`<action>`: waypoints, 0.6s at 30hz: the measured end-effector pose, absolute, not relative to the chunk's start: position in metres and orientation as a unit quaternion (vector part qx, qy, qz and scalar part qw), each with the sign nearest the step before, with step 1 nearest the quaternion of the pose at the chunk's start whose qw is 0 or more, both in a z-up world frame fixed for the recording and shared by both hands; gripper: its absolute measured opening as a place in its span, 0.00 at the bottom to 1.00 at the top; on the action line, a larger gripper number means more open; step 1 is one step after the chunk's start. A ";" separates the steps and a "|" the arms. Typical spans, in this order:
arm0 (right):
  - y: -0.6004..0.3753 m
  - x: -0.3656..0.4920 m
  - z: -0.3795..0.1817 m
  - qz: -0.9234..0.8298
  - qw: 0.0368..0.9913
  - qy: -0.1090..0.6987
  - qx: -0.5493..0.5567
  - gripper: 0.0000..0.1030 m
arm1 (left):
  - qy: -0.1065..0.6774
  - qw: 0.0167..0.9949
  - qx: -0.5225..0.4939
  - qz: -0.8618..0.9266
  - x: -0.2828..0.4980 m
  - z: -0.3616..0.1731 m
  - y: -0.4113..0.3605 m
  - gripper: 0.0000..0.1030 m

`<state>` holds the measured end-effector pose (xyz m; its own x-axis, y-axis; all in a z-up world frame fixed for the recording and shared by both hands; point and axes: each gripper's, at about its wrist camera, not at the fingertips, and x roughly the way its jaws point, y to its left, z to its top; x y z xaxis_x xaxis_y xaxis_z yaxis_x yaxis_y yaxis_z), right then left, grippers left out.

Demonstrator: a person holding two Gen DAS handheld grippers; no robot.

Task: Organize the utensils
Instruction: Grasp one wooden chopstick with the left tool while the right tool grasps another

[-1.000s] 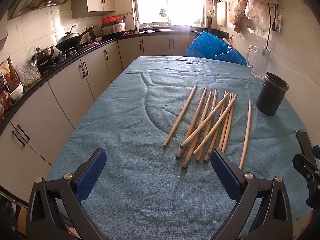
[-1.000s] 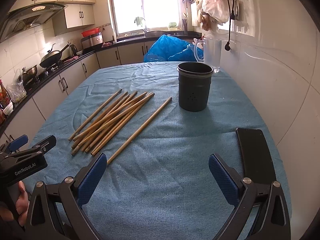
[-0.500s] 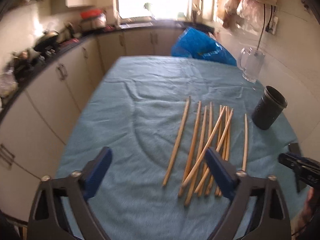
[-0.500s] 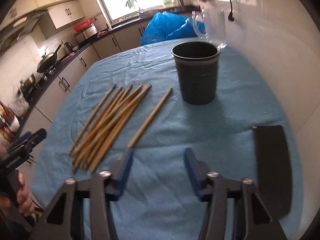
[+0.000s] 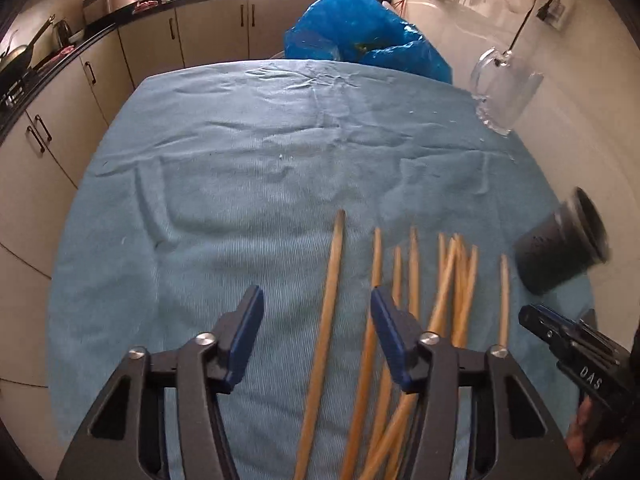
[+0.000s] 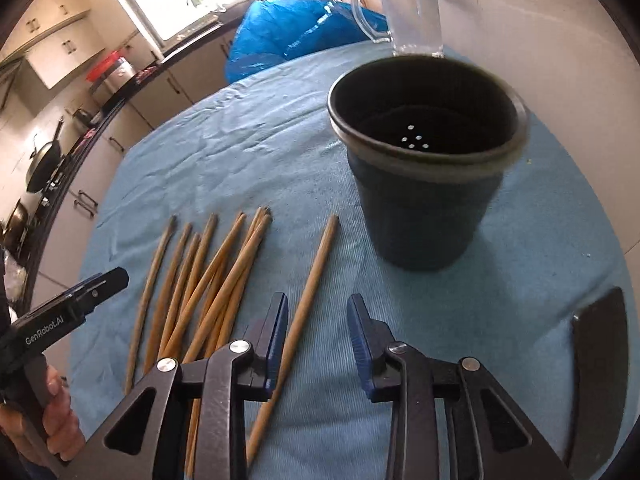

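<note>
Several wooden chopsticks (image 5: 440,300) lie side by side on the blue cloth (image 5: 240,180). My left gripper (image 5: 316,320) hangs over their left side, its jaws closing around the leftmost chopstick (image 5: 332,280) without touching it. My right gripper (image 6: 318,320) straddles the lone rightmost chopstick (image 6: 314,276); its jaws are closing too, and the stick lies close to the left finger. The dark round holder (image 6: 420,200) stands upright and empty just beyond, and it shows at the right in the left wrist view (image 5: 560,252). Each view catches the other gripper at its edge.
A clear glass mug (image 6: 412,20) and a blue plastic bag (image 6: 288,32) sit at the table's far end. A dark flat object (image 6: 600,360) lies near the right edge by the white wall. Kitchen cabinets (image 5: 60,120) run along the left.
Both grippers have moved forward and tipped down over the chopsticks. Their jaws have narrowed from wide open, each now around one stick.
</note>
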<state>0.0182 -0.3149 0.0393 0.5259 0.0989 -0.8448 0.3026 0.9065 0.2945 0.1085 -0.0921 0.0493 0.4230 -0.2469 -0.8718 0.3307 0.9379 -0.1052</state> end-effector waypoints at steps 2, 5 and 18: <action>-0.314 0.026 0.035 -0.068 0.845 0.489 0.203 0.27 | 0.521 0.834 0.052 -0.173 0.122 0.041 -0.101 0.48; -0.308 0.035 0.030 -0.080 0.840 0.501 0.192 0.24 | 0.529 0.829 0.063 -0.173 0.132 0.034 -0.107 0.48; -0.267 0.067 0.032 -0.046 0.851 0.514 0.102 0.10 | 0.531 0.833 0.095 -0.122 0.151 0.018 -0.106 0.09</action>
